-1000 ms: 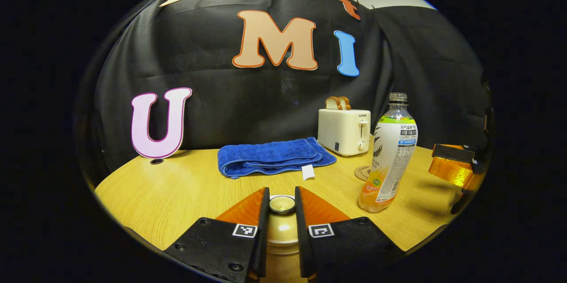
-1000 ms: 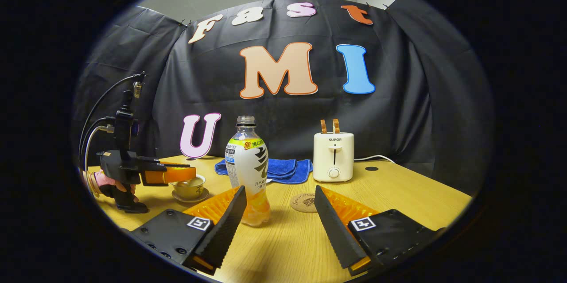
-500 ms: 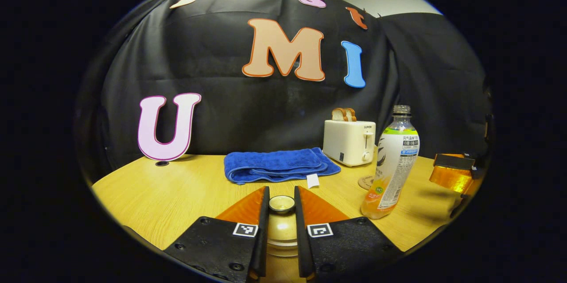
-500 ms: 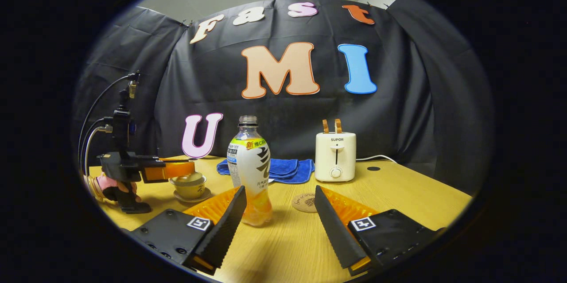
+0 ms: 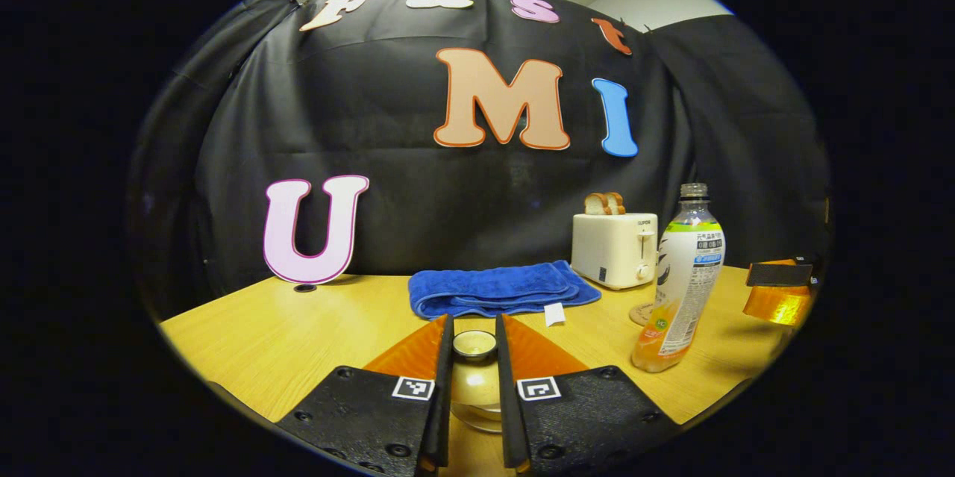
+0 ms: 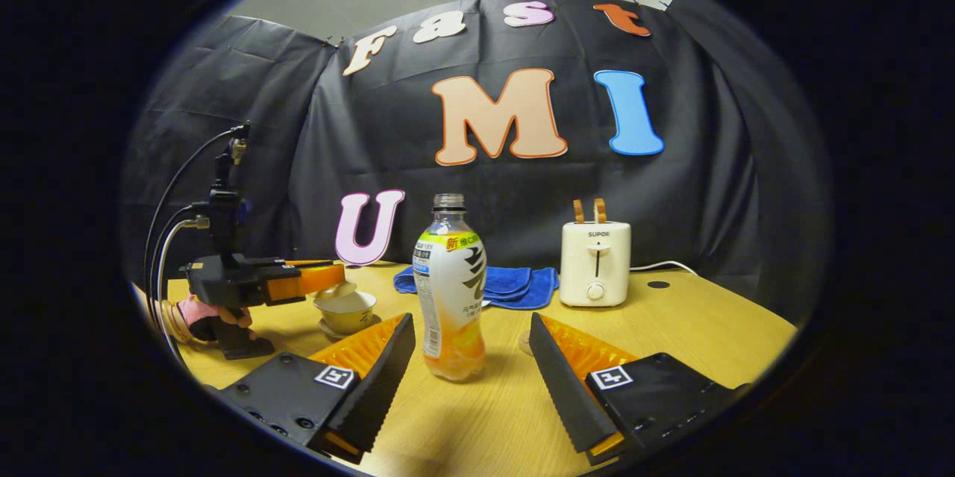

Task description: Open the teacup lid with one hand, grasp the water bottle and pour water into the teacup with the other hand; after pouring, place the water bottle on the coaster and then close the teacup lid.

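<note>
My left gripper (image 5: 474,322) is shut on the knob of the pale teacup lid (image 5: 475,346). In the right gripper view that left gripper (image 6: 328,277) holds the lid (image 6: 337,290) tilted just above the open teacup (image 6: 347,310), which stands on its saucer (image 6: 328,329). The uncapped water bottle (image 6: 451,290) stands upright on the table, just beyond my right gripper (image 6: 471,324), whose fingers are open and wide apart. In the left gripper view the bottle (image 5: 683,275) stands at the right and hides most of the round coaster (image 5: 640,313).
A folded blue towel (image 5: 500,290) lies at the back of the wooden table (image 5: 298,335). A white toaster (image 6: 595,264) with bread slices stands to its right. A hand (image 6: 213,310) holds the left gripper's handle near the table's left edge.
The left gripper has lifted the lid off the teacup, leaving the cup open. The right gripper has swung left, so the bottle now stands centred between its open fingers.
</note>
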Demonstrator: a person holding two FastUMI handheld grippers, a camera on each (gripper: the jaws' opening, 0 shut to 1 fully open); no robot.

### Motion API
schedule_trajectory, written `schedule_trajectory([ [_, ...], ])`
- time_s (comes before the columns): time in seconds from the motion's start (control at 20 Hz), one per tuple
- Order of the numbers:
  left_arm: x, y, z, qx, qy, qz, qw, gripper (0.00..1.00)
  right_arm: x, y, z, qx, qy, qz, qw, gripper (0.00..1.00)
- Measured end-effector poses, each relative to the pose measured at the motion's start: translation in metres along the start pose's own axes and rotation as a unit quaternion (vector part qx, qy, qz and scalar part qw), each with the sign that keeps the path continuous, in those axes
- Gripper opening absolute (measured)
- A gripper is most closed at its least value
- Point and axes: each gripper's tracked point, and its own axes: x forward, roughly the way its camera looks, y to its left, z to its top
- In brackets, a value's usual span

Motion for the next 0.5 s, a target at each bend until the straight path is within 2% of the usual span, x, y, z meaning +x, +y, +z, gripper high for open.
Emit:
schedule_trajectory([
  [0.1,-0.007,0.008,0.0,0.001,0.0,0.009,1.0,0.26,0.005,0.002,0.0,0.0,0.001,0.008,1.0,1.0],
  [0.3,-0.025,0.03,-0.001,0.001,0.0,0.028,1.0,0.26,0.02,0.004,-0.002,0.001,0.003,0.009,1.0,0.94],
  [0.4,-0.035,0.043,0.0,0.001,0.0,0.04,0.999,0.25,0.028,0.007,-0.004,0.001,0.007,0.01,1.0,1.0],
  [0.5,-0.045,0.059,0.0,0.001,-0.001,0.054,0.999,0.25,0.036,0.011,-0.006,0.001,0.012,0.012,1.0,0.98],
])
